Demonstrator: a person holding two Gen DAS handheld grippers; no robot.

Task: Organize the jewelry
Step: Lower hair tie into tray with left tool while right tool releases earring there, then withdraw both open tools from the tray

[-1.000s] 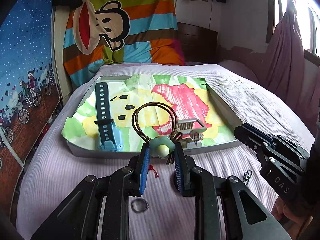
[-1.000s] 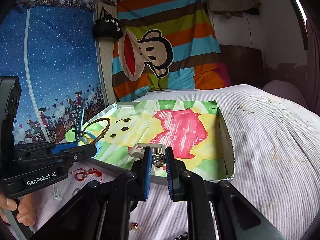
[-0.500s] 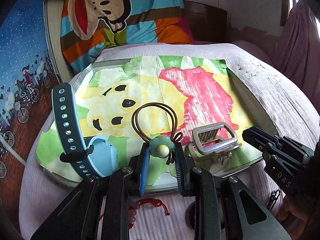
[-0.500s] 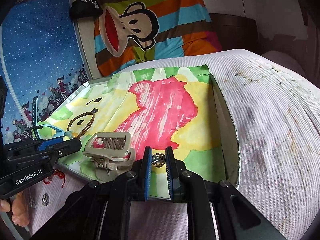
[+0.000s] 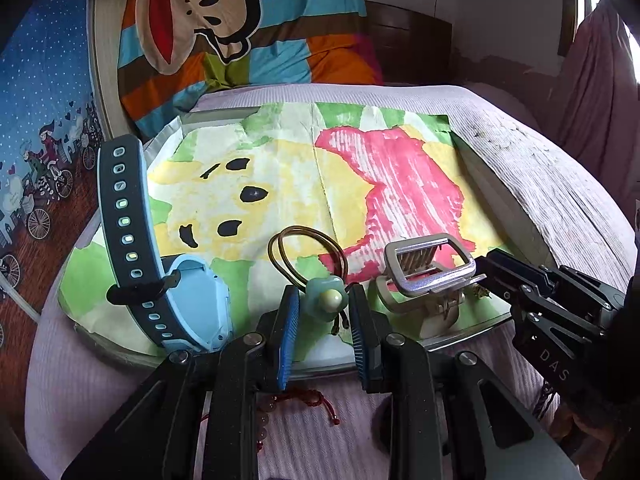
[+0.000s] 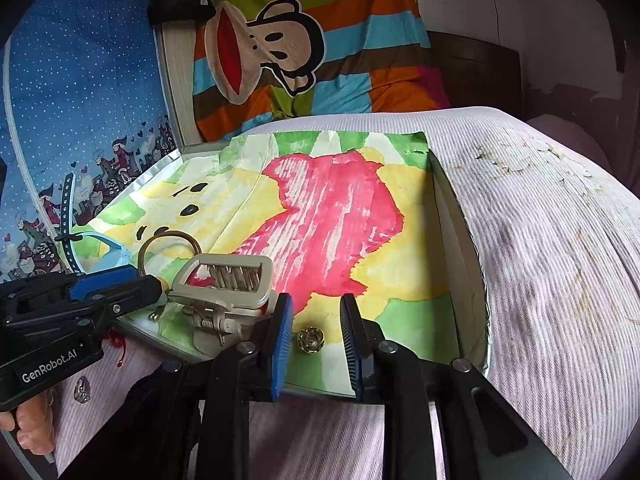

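The small gold bead (image 6: 310,340) lies on the painted paper of the tray (image 6: 464,280), at the lower centre of the right wrist frame, directly between the spread fingers of the right tool (image 6: 316,344), which touch nothing. I judge it is placed; this tool can draw straight back.

In the left wrist frame, the green flower hair tie (image 5: 326,300) sits at the lower centre between the pads of the left tool (image 5: 324,320), its brown loop pointing away up the frame. Whether the pads grip it, I cannot tell. The hair clip (image 5: 428,276) is just right of it, the blue watch (image 5: 160,272) to the left.
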